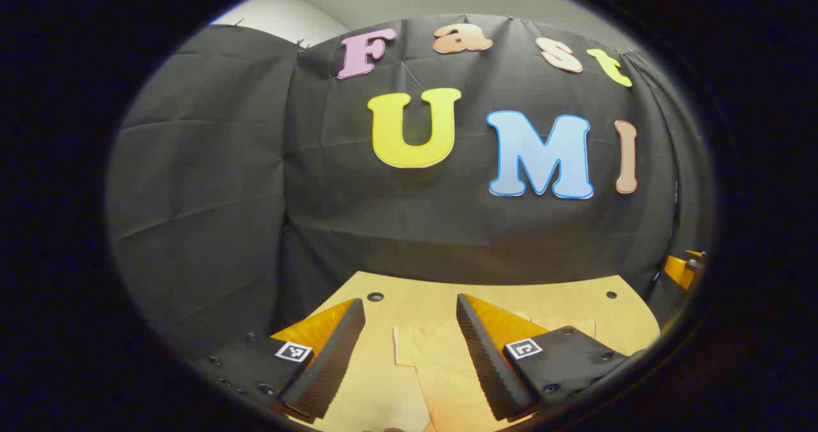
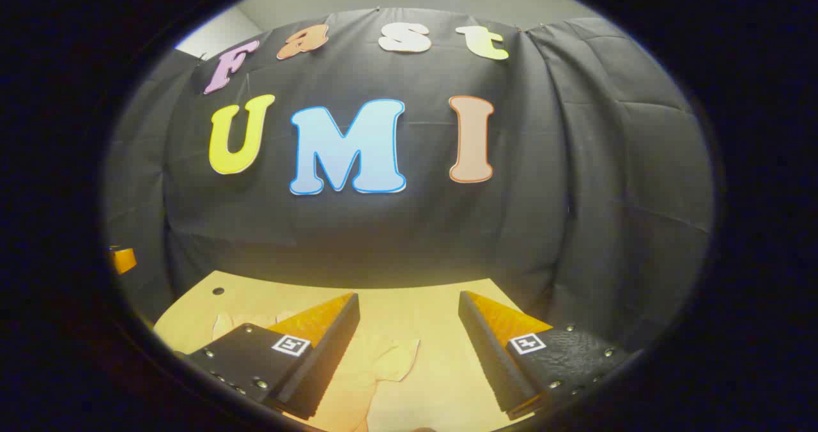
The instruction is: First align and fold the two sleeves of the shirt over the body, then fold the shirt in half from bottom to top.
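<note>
The desk (image 1: 575, 301) runs away to the booth's cloth wall (image 1: 409, 227) at its far edge. The shirt (image 1: 441, 368) lies flat on the desk, near the left hand-held gripper (image 1: 409, 330), whose spread fingers stand to either side of it. In the right gripper view the shirt (image 2: 383, 362) lies left of centre, between the fingers of the right hand-held gripper (image 2: 409, 323).

Pale wooden table (image 1: 562, 301) with small dark holes (image 1: 375, 296), perhaps screw holes, before black cloth wall (image 1: 211, 183).
</note>
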`<state>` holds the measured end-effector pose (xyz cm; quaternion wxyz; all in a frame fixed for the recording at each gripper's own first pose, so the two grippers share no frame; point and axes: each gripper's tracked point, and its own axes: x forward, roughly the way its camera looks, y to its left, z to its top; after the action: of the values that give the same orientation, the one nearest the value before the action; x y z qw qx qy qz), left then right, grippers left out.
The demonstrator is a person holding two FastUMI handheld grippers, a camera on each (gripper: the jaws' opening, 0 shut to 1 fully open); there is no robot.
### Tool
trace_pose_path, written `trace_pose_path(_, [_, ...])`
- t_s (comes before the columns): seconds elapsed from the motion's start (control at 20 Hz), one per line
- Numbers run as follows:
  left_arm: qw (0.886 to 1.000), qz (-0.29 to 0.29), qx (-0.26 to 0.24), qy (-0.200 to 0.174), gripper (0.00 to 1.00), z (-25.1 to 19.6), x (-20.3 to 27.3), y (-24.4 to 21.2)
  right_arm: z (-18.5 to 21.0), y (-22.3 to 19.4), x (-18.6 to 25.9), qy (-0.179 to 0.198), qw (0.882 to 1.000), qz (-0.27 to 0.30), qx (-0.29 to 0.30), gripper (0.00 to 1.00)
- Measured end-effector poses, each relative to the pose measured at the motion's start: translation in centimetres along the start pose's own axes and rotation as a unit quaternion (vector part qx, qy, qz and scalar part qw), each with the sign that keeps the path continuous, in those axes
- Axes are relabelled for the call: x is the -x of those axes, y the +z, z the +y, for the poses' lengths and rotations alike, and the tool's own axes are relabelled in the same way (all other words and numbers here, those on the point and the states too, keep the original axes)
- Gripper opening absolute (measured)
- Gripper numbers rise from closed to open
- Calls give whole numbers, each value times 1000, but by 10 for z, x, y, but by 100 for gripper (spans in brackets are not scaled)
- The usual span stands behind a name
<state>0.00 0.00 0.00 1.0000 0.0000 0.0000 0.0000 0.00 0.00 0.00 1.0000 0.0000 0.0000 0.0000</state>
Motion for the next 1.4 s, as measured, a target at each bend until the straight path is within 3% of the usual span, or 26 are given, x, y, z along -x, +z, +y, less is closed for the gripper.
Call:
trace_pose_path(0.4, [999,-23,-17,-19,94,-19,-6,20,5,-10,-1,6,1000,12,-2,98])
trace_pose_path(0.85, [1000,-24,-4,-20,94,-27,-3,17,7,-60,-13,25,996,87,-13,98])
trace_pose_path(1.2, [1000,-26,-7,-4,94,-23,4,19,-2,-124,-66,26,983,181,-30,98])
trace_pose_path(1.4, [1000,-17,0,9,94,-19,5,12,-12,-167,-99,19,969,240,-45,98])
